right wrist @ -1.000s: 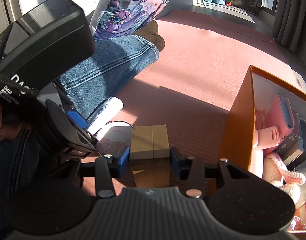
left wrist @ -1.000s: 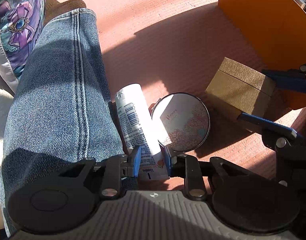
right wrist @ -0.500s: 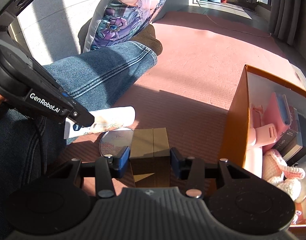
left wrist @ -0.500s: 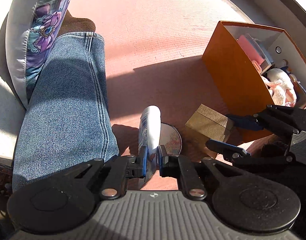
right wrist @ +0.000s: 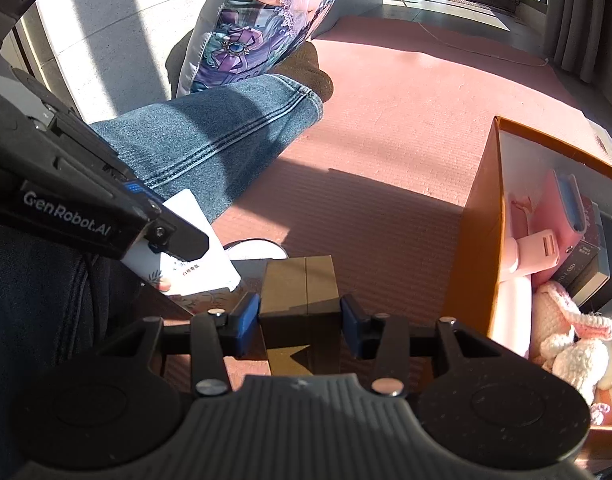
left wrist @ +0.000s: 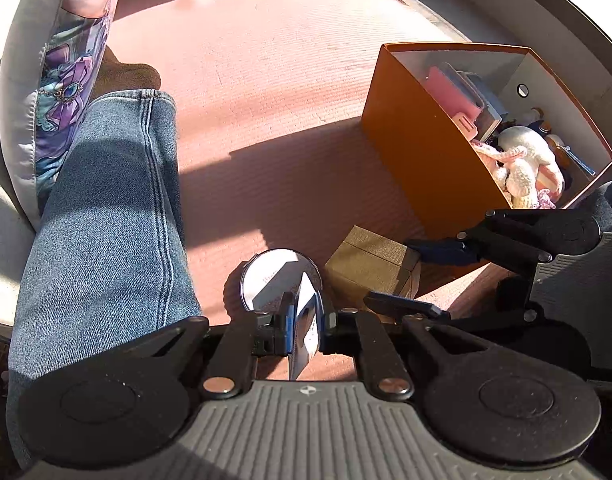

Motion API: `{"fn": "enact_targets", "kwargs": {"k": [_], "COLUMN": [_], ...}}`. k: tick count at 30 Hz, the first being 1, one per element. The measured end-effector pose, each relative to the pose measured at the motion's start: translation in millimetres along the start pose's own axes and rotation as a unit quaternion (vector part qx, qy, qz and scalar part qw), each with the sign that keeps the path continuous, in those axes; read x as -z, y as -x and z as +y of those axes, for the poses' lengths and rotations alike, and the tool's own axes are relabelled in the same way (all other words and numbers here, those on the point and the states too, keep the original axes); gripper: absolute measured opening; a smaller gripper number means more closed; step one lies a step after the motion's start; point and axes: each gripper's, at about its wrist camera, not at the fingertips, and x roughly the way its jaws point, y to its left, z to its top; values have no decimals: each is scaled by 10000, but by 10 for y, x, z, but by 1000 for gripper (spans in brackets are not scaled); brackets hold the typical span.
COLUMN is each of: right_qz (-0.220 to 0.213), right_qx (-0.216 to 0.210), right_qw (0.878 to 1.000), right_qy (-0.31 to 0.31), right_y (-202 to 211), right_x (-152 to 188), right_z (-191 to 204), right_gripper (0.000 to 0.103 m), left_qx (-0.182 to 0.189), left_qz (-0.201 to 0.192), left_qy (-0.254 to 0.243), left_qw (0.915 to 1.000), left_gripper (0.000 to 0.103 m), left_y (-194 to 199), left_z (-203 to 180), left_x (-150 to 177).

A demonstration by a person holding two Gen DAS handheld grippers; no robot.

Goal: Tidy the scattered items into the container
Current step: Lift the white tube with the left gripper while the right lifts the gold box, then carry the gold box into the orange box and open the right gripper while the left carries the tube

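White plastic squeeze tube [left wrist: 304, 322]: light, soft-walled, slippery; left gripper [left wrist: 304, 323] pinches it near the crimped end. Gold textured cardboard box [right wrist: 300, 286]: light, rigid; right gripper [right wrist: 300, 322] brackets its side faces, contact uncertain.

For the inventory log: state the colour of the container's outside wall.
Orange outside, white inside; the container shows best in the left wrist view.

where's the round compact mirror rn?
The round compact mirror lies flat on the pink mat, left of the gold ribbed box and beside the denim leg, just beyond the left gripper.
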Motion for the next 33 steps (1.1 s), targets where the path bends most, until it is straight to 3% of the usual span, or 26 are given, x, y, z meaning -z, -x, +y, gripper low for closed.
{"fn": "enact_targets", "kwargs": {"k": [4,10,17,23,29,33], "right_qz": [-30,-30,-326,-995,-1562,-1758], "right_qx": [90,100,-42,-67,218,753], "right_qw": [9998,9997,9995,9942,9829,9739], "right_qy": [191,229,-20,-394,-953,-1221], "right_y": [-25,-19,283,803,1242,1443], "right_x": [32,49,33,-23,-51,-37], "right_z": [49,55,-16,-233,-636,-1024], "right_gripper": [47,47,47,47,47,47], "left_qx": [-347,-403,-171,127,505,668], "left_qz": [-158,-309,-800,-1400,-1880,-2098], "left_qy": [-232,-18,455,623,505,290], "left_qw": [9990,9987,9956,9881,9796,9750], "left_gripper": [13,11,11,11,11,11], "left_y": [11,53,394,802,1071,1112], "left_z": [-149,-165,-76,-133,-326,-558], "left_x": [133,256,260,95,-190,-452]}}
